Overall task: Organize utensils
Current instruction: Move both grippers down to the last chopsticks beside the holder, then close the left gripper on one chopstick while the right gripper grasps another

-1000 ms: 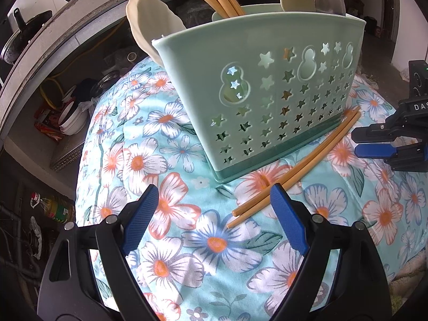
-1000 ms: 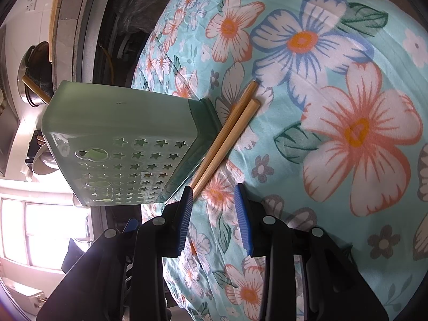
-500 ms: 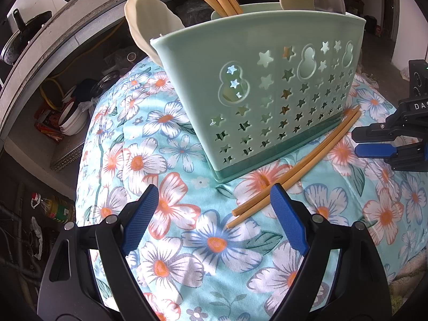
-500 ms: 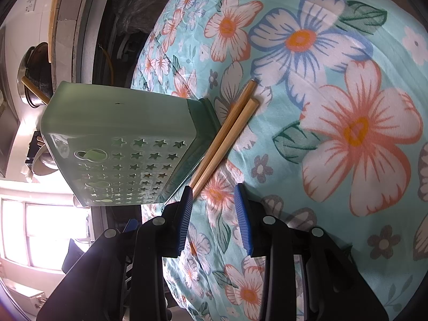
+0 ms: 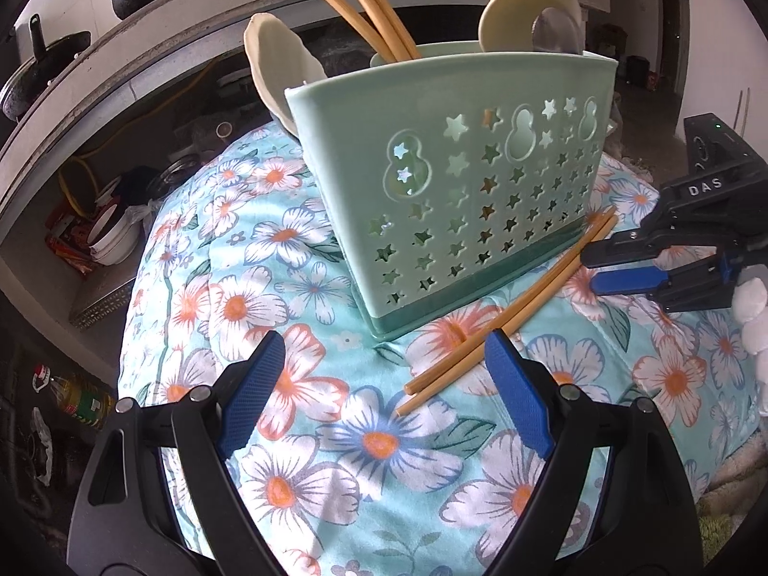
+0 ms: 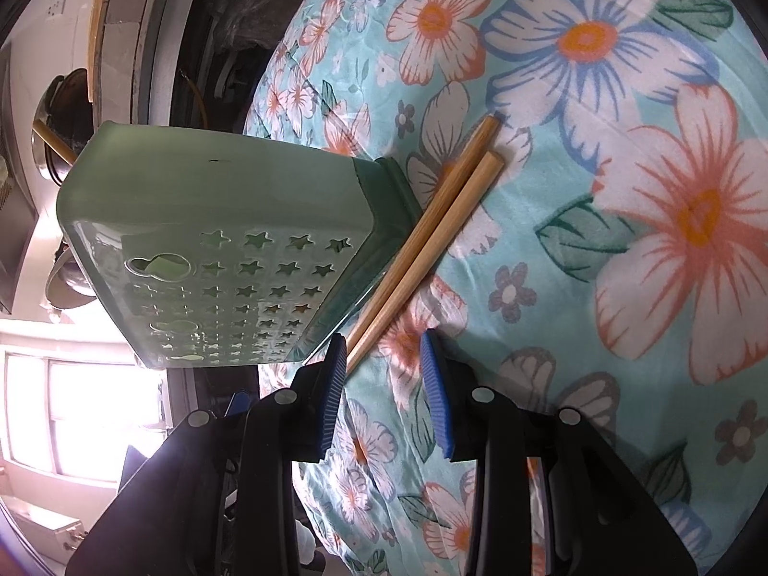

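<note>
A mint-green utensil holder [image 5: 480,192] with star cut-outs stands on the floral cloth [image 5: 297,432]; chopsticks and pale spoons stick out of its top. A loose pair of wooden chopsticks [image 5: 509,307] lies on the cloth along the holder's base. My left gripper [image 5: 384,360] hovers open in front of the holder, with the pair's near ends just ahead of its right finger. My right gripper [image 5: 591,270] comes in from the right at the pair's far end. In the right wrist view the chopsticks [image 6: 432,235] end at the mouth of my right gripper [image 6: 382,343]; its pads stand apart, not touching them. The holder [image 6: 216,249] sits left.
The cloth-covered surface drops off at its left edge. Beyond are a low shelf with stacked bowls [image 5: 115,235], an oil bottle [image 5: 77,398] on the floor and dark pans [image 5: 43,77] on the counter. A white-gloved hand [image 5: 753,297] is behind the right gripper.
The left wrist view has tipped up slightly, so more of the utensils above the holder shows. The right wrist view is practically the same; the chopsticks have not moved.
</note>
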`<action>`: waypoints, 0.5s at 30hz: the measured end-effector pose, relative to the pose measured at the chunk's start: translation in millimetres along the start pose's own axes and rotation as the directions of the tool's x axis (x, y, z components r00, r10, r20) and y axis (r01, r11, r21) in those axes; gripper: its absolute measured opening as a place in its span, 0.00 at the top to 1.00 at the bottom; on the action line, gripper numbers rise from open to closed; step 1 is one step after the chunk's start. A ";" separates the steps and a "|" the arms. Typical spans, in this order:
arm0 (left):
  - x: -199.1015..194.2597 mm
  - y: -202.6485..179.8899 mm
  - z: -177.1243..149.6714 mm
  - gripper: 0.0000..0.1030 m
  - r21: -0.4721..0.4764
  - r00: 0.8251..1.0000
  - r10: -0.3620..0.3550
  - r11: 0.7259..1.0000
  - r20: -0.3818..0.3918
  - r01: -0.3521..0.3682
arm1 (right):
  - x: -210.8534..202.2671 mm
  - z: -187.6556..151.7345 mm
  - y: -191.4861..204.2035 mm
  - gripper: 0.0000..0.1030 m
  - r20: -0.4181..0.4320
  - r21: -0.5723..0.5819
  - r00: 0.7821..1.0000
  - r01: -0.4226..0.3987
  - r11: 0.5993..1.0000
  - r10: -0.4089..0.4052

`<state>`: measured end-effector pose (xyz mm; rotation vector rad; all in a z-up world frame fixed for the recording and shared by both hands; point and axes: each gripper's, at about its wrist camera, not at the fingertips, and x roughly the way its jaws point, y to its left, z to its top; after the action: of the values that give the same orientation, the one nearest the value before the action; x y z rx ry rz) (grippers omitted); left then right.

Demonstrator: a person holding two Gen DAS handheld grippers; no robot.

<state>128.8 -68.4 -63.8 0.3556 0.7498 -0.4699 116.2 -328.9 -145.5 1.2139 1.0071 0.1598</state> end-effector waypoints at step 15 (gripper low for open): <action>2.5 6.7 -21.9 0.40 0.019 0.998 -0.058 0.998 -0.016 0.058 | 9.9 -13.9 -10.1 0.82 0.016 0.090 0.998 -0.058 0.994 0.057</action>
<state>121.5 -53.3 -79.6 0.3570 0.7727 -0.5296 108.1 -317.2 -159.4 1.3258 0.9769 0.1520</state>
